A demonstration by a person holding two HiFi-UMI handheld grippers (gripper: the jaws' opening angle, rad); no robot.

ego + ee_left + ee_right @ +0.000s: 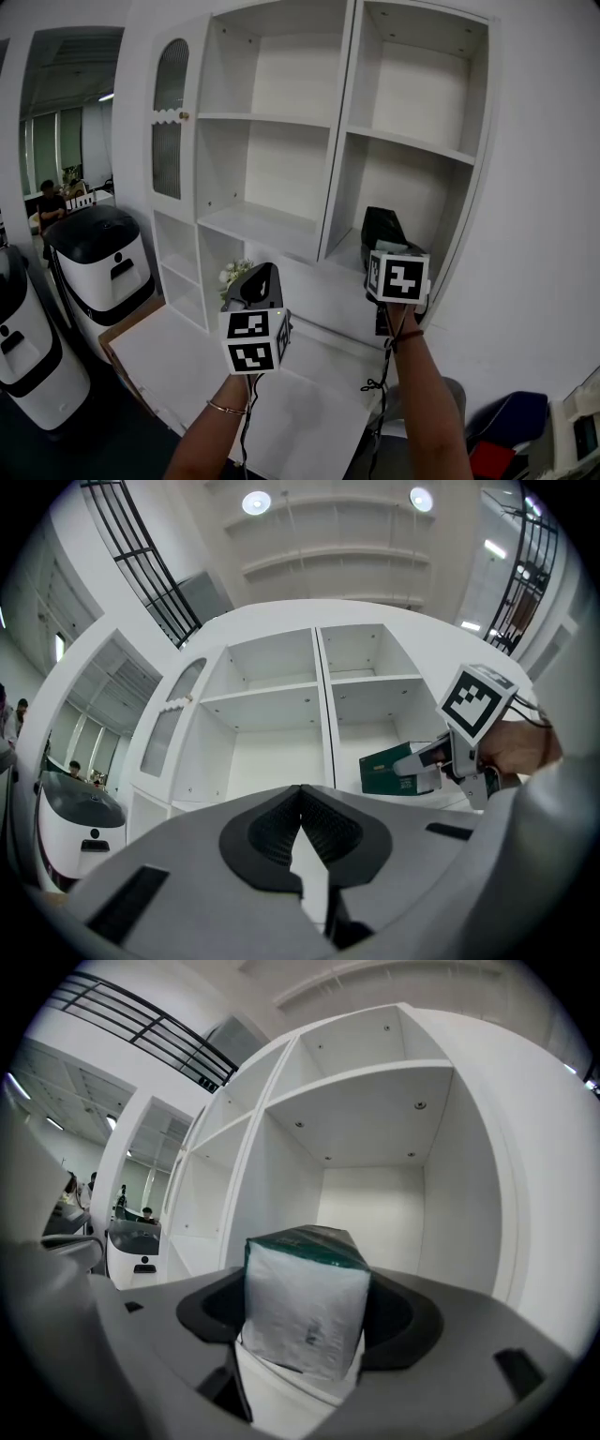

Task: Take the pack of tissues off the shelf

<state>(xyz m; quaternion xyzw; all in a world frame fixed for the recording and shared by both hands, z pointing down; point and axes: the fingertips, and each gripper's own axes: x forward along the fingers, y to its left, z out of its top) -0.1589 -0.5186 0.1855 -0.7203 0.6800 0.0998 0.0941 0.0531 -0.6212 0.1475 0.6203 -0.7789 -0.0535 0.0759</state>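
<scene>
The left hand-held gripper is nearest. It is held low over the white worktop in front of the shelf. Its jaws are clenched tip to tip with nothing between them. It probably waits there to stay out of the way, since the task needs only one grasp.

Further in, the right hand-held gripper reaches into the lower right compartment. It is grasping the pack of tissues: the pack fills the gap between the jaws, and the dark pads lie against its two sides. The grip is across the short end facing out, which looks like the easiest face to reach from the front and would let the pack be drawn straight out.

The pack is a dark green block with a pale end. It sits at the front edge of that compartment's board, about midway along it, with its long axis running back toward the rear wall. It appears to rest on the board, but no view shows its underside, so I cannot tell whether it has been lifted clear.

In the head view the right gripper's marker cube and dark body cover most of the pack, so only the two gripper views show it properly. The other open compartments of the shelf look bare.

A small bunch of white flowers shows beside the left gripper, partly hidden by it. Far left stands a rounded white machine with a dark top. Beyond it is a seated person, too small to describe.
</scene>
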